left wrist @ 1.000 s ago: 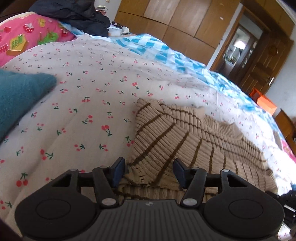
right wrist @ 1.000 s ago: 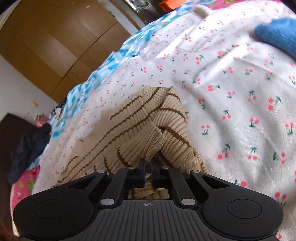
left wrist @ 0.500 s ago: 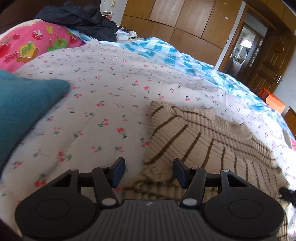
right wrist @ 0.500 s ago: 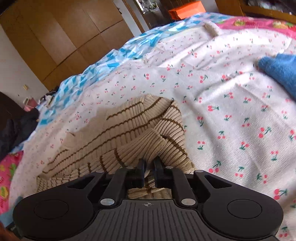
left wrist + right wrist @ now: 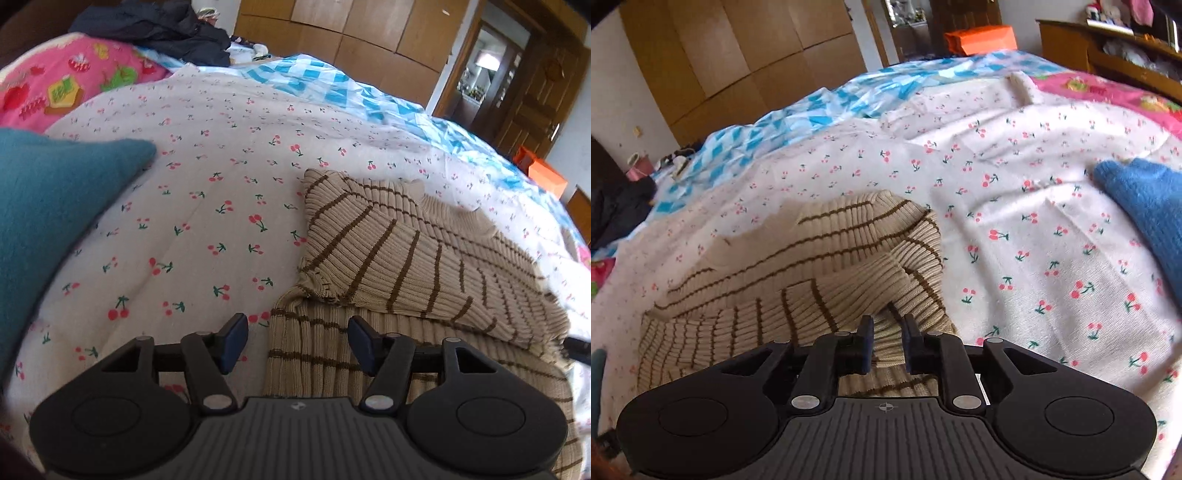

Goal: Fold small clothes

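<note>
A beige ribbed sweater with brown stripes (image 5: 388, 258) lies on the cherry-print bedsheet (image 5: 221, 177), its sleeves folded across the body. My left gripper (image 5: 297, 343) is open and empty, just above the sweater's near hem. In the right wrist view the same sweater (image 5: 820, 258) lies ahead. My right gripper (image 5: 888, 339) has parted a little, and the folded sleeve end lies between its fingers, no longer pinched.
A teal knit garment (image 5: 44, 214) lies at the left of the left wrist view and shows blue at the right of the right wrist view (image 5: 1145, 206). A pink quilt (image 5: 66, 92), dark clothes (image 5: 159, 29), a blue-white checked cover (image 5: 332, 85) and wooden wardrobes (image 5: 738, 55) lie beyond.
My right gripper has opened slightly and let go of the sleeve it held shut. My left gripper has drawn back from the sweater, staying open.
</note>
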